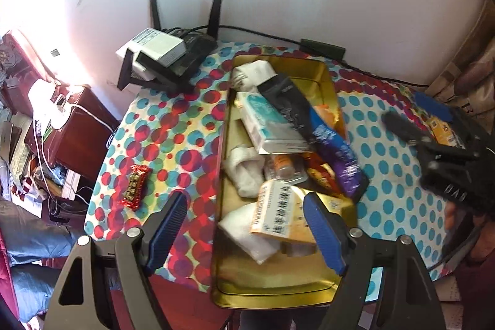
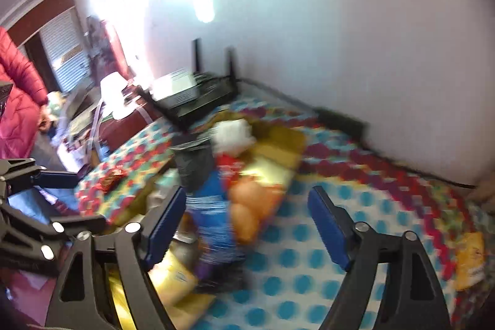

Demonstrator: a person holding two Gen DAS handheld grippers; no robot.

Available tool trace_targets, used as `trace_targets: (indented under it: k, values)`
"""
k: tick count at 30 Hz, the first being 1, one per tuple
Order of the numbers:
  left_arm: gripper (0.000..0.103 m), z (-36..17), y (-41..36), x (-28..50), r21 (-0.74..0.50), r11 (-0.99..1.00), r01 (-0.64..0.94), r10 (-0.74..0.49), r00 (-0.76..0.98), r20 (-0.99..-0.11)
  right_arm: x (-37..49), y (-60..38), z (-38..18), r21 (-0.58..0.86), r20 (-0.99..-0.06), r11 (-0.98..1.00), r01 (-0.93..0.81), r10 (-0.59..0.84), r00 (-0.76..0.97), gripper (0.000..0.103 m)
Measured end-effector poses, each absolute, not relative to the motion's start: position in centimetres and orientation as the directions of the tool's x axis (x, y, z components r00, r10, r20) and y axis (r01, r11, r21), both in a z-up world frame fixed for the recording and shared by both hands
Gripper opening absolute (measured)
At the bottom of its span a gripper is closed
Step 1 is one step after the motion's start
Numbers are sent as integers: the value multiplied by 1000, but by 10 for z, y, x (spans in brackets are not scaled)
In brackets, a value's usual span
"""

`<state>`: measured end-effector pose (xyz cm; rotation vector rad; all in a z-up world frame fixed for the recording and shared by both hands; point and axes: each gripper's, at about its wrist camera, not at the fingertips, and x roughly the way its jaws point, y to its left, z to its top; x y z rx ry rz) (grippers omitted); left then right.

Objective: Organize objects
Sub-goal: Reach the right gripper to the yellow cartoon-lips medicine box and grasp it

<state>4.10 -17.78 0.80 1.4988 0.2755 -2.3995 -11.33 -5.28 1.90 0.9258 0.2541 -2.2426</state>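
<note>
Left wrist view shows the left hand-held gripper (image 1: 247, 225) spread wide with nothing between its blue pads, poised over the near end of a long gold-coloured metal tin (image 1: 332, 88) that lies on a table covered with a red-and-teal dotted cloth (image 1: 173, 126). Inside the tin are a yellow printed paper packet (image 1: 280, 214) just ahead of the pads, rolled white cloths (image 1: 244, 172), a white and teal box (image 1: 269, 126), a black pouch (image 1: 289, 102) and a blue and purple snack packet (image 1: 337, 153) whose end leans over the tin's right rim. Left of the tin, apart from it, lies a small red and gold wrapped sweet (image 1: 135, 186). At the far right edge, above the cloth, the right hand-held gripper (image 1: 433, 129) appears as a black frame; a yellow packet (image 1: 444, 130) lies on the cloth behind it. A black router with white boxes stacked on it (image 1: 173, 57) stands at the wall. Right wrist view, heavily blurred, shows the right hand-held gripper (image 2: 247, 225) wide apart and holding nothing, beside the tin's right side.
</note>
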Motion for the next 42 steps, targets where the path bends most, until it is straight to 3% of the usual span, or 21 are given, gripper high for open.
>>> trace_targets:
  k: [8,13,26,30,42]
  values:
    - [80,9,-156,30,-16,-934,357,-141,-410,-901,-168,101,2,-122,-735,-890,440,-216,-642,87]
    - [80,8,-146,24,-9,-923,384,-156,-396,-905,-206,176,-21,-127,-796,-935,332,-103,-596,87]
    - [80,32,-178,50,3,-834,552,-256,-381,-888,-227,182,-52,-108,-822,-912,395,-141,-551,85]
    - [80,29,-187,64,-1,-803,596,-264,-357,-896,-231,181,-61,-104,-833,-915,391,-135,-537,79]
    - [80,26,-187,81,-20,-798,602,-248,-359,-900,-236,178,-62,-135,-831,-917,377,-103,-547,77]
